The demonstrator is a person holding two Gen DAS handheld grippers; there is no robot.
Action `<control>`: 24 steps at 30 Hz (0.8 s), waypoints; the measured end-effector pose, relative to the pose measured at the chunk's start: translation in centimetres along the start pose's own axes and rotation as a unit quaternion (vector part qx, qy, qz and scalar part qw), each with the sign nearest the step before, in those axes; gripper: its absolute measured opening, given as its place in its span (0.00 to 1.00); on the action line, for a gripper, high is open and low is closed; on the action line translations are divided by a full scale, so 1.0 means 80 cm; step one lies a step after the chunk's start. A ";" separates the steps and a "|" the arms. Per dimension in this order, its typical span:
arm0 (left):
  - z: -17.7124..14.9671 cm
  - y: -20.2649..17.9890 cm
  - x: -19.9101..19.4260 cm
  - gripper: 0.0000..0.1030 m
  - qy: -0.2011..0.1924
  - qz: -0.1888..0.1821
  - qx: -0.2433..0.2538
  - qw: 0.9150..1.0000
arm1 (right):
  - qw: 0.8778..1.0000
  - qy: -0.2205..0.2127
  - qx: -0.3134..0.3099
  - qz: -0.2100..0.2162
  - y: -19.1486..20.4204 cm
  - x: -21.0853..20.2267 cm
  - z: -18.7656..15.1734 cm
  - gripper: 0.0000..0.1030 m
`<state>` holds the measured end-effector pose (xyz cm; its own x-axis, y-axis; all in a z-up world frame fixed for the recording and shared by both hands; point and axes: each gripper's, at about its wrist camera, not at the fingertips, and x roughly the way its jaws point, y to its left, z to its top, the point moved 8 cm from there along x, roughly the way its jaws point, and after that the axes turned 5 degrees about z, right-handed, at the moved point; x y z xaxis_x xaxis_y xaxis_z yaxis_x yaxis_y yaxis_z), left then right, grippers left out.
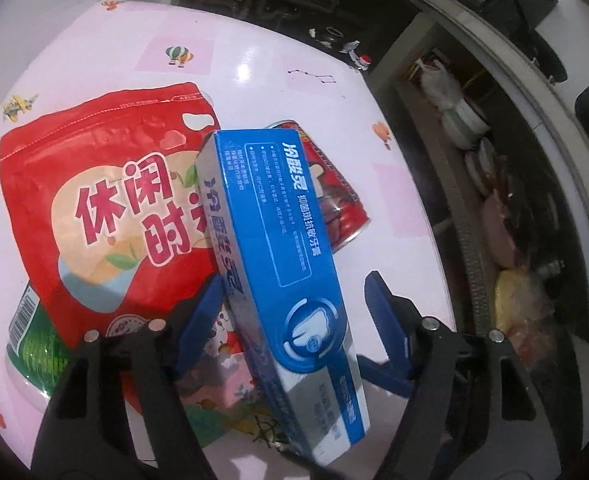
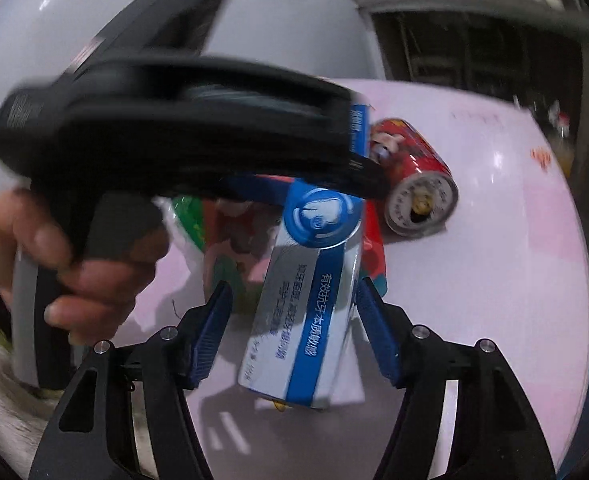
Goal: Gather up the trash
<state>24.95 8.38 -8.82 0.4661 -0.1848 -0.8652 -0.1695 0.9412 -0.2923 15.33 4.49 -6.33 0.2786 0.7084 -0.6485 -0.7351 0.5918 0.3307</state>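
A blue toothpaste box (image 1: 282, 248) lies tilted across a red snack bag (image 1: 106, 200) and a red can (image 1: 334, 184) on the pink-patterned table. My left gripper (image 1: 294, 304) is open, its blue fingers either side of the box's near half, with gaps showing. In the right wrist view the same box (image 2: 310, 312) sits between my open right gripper (image 2: 294, 332) fingers, its near end toward me. The red can (image 2: 414, 184) lies on its side beyond. The left gripper's black body (image 2: 174, 128), held by a hand, reaches over the box's far end.
A green can (image 1: 30, 340) lies at the left under the snack bag. The table edge (image 1: 422, 200) drops off at the right onto dark shelves with dishes and bags (image 1: 470, 128). A white wall is behind the table.
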 end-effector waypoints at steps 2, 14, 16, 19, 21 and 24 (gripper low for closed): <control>-0.001 0.002 0.001 0.59 0.000 0.012 0.001 1.000 | 1.000 -0.002 -0.028 -0.010 0.014 -0.005 -0.004 0.62; -0.007 0.013 -0.022 0.49 -0.023 -0.012 -0.019 0.999 | 0.998 -0.037 -0.043 -0.024 0.035 -0.069 -0.022 0.62; -0.008 0.015 -0.038 0.49 -0.038 -0.030 -0.022 0.999 | 0.998 -0.054 -0.012 -0.011 0.022 -0.090 -0.022 0.62; -0.008 0.021 -0.065 0.48 -0.060 -0.052 -0.021 0.997 | 0.994 -0.090 0.062 0.020 -0.009 -0.129 -0.026 0.62; -0.009 0.028 -0.087 0.47 -0.077 -0.069 -0.022 0.994 | 0.988 -0.103 0.104 0.037 -0.028 -0.139 -0.026 0.62; -0.012 0.041 -0.116 0.47 -0.099 -0.083 -0.025 0.991 | 0.980 -0.108 0.161 0.055 -0.048 -0.141 -0.032 0.62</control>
<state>19.28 12.89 -2.13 0.6520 -0.2720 -0.7077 -0.1170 0.8861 -0.4484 13.45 -6.78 -2.05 0.3571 0.8194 -0.4484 -0.5453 0.5726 0.6122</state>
